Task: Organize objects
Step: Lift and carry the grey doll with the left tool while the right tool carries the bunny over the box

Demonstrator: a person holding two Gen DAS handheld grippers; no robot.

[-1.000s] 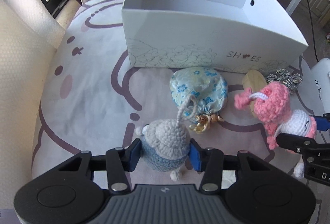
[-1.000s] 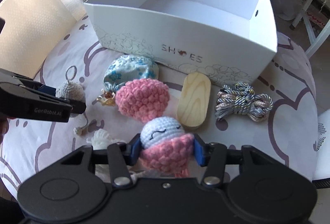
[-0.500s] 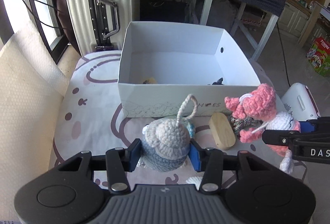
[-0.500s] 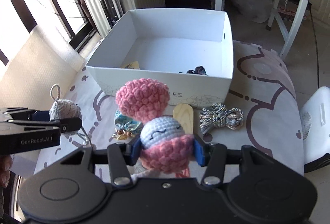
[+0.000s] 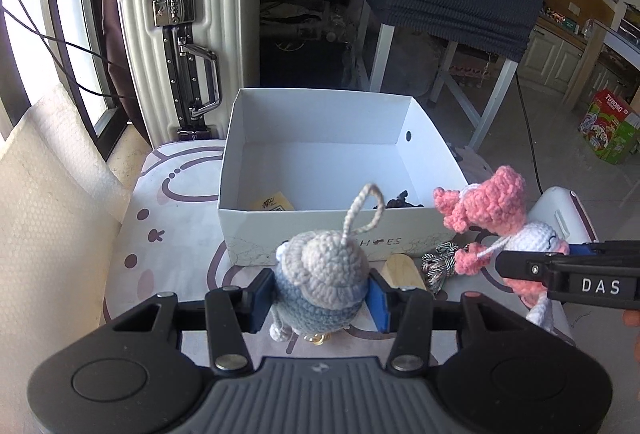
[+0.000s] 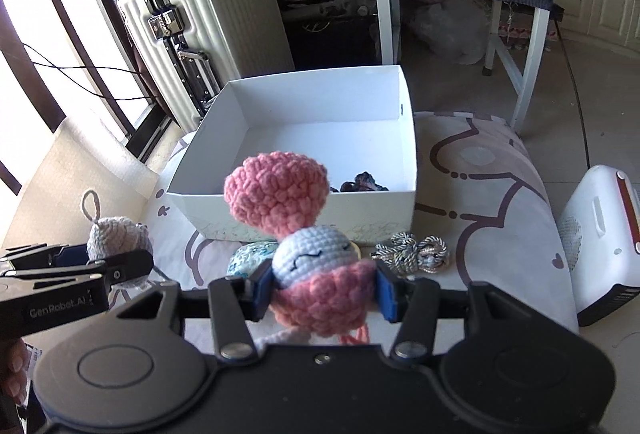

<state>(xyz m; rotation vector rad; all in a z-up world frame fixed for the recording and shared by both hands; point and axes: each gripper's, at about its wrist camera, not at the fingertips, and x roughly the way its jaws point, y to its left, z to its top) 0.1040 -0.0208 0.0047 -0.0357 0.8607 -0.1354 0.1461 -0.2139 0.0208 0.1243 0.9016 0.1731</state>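
Observation:
My left gripper (image 5: 318, 300) is shut on a grey and blue crochet doll (image 5: 324, 274) with a loop on its head, held in the air before the white shoe box (image 5: 304, 230). My right gripper (image 6: 322, 292) is shut on a pink and white crochet doll (image 6: 316, 258) with a big pink hat, also raised in front of the box (image 6: 304, 204). Each gripper shows in the other's view: the right one (image 5: 532, 270) with its pink doll (image 5: 496, 210), the left one (image 6: 120, 266) with its grey doll (image 6: 116, 238). The box holds a yellow tag (image 5: 272, 203) and a dark item (image 6: 362, 184).
On the patterned cloth (image 6: 480, 194) before the box lie a blue floral pouch (image 6: 248, 258), a wooden oval piece (image 5: 402, 270) and a bundle of twisted cord (image 6: 412, 252). A white suitcase (image 5: 180, 46) stands behind the box, a white appliance (image 6: 600, 234) at the right.
Both grippers have risen with their dolls off the cloth and pulled back, so the box now looks lower and farther and its inside shows. The right gripper has also rolled.

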